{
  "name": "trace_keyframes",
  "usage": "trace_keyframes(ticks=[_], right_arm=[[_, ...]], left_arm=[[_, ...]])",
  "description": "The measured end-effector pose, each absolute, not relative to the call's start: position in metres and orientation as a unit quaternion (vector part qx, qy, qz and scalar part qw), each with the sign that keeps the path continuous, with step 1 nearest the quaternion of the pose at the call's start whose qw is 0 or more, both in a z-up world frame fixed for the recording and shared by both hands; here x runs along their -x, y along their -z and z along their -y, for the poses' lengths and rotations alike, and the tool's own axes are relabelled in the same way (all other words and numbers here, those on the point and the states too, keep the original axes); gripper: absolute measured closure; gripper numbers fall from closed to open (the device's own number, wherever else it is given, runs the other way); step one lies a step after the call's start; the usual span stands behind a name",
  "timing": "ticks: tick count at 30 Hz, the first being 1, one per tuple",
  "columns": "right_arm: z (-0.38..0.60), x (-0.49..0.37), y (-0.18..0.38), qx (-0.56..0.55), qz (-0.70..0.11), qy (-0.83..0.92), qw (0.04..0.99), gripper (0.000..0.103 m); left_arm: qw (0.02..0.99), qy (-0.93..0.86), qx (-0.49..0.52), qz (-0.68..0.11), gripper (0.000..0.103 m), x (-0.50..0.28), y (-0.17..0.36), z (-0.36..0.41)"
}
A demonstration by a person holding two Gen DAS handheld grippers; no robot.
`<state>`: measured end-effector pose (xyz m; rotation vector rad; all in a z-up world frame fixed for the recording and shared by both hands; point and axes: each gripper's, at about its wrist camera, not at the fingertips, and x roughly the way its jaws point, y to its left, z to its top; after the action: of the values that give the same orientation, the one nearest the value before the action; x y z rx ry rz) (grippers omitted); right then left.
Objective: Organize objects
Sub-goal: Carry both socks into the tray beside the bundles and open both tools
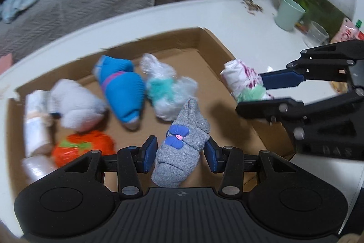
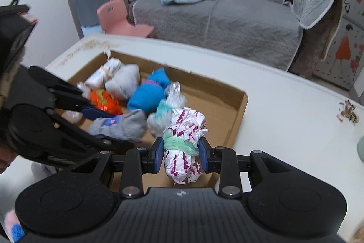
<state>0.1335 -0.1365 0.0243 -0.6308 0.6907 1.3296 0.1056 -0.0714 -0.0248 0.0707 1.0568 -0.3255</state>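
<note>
Rolled socks and small wrapped bundles fill a shallow cardboard box (image 1: 200, 38) on a white table (image 1: 238, 13).

Left wrist view: the left tool (image 1: 180, 152) grips a grey rolled sock (image 1: 182, 142) with a blue bow, its blue pads pressing the roll's sides, above the box's near edge. Inside the box lie a blue sock roll (image 1: 121, 88), a white sock roll (image 1: 77, 106), an orange bundle (image 1: 82, 147) and a plastic-wrapped bundle (image 1: 168, 92). To the right, the right tool (image 1: 254, 89) holds a white-and-magenta bundle (image 1: 243, 79) over the box's right wall. A mint cup (image 1: 289, 13) stands farther back.

Right wrist view: the right tool (image 2: 180, 152) is closed on the white-and-magenta bundle (image 2: 184, 140) at its green band, over the box's near corner. The left tool (image 2: 109, 126) carries the grey sock (image 2: 122, 126) over the box interior.

These items look light, soft and compressible, so a squeeze across the middle should hold them; the plastic wrap may be slippery.
</note>
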Motion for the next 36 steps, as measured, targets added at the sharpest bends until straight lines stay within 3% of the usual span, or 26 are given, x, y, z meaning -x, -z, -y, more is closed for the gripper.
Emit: trace_keyframes(ticks=[14, 23, 28, 32, 36], right_arm=[[0.128, -0.151, -0.011, 0.287, -0.314, -0.589, 0.688, 0.074], [0.116, -0.154, 0.002, 0.304, -0.295, -0.599, 0.679, 0.074], [0.107, -0.156, 0.015, 0.327, -0.272, -0.605, 0.674, 0.072], [0.108, -0.16, 0.013, 0.33, -0.262, -0.604, 0.677, 0.074], [0.111, -0.159, 0.012, 0.334, -0.254, -0.605, 0.677, 0.073]], left_arm=[[0.859, 0.152, -0.03, -0.487, 0.05, -0.17, 0.039, 0.077], [0.861, 0.175, -0.044, -0.475, 0.052, -0.168, 0.037, 0.071], [0.856, 0.179, -0.031, -0.483, 0.048, -0.167, 0.034, 0.065], [0.851, 0.187, -0.042, -0.489, 0.04, -0.156, 0.034, 0.061], [0.85, 0.18, -0.039, -0.493, 0.042, -0.154, 0.037, 0.061]])
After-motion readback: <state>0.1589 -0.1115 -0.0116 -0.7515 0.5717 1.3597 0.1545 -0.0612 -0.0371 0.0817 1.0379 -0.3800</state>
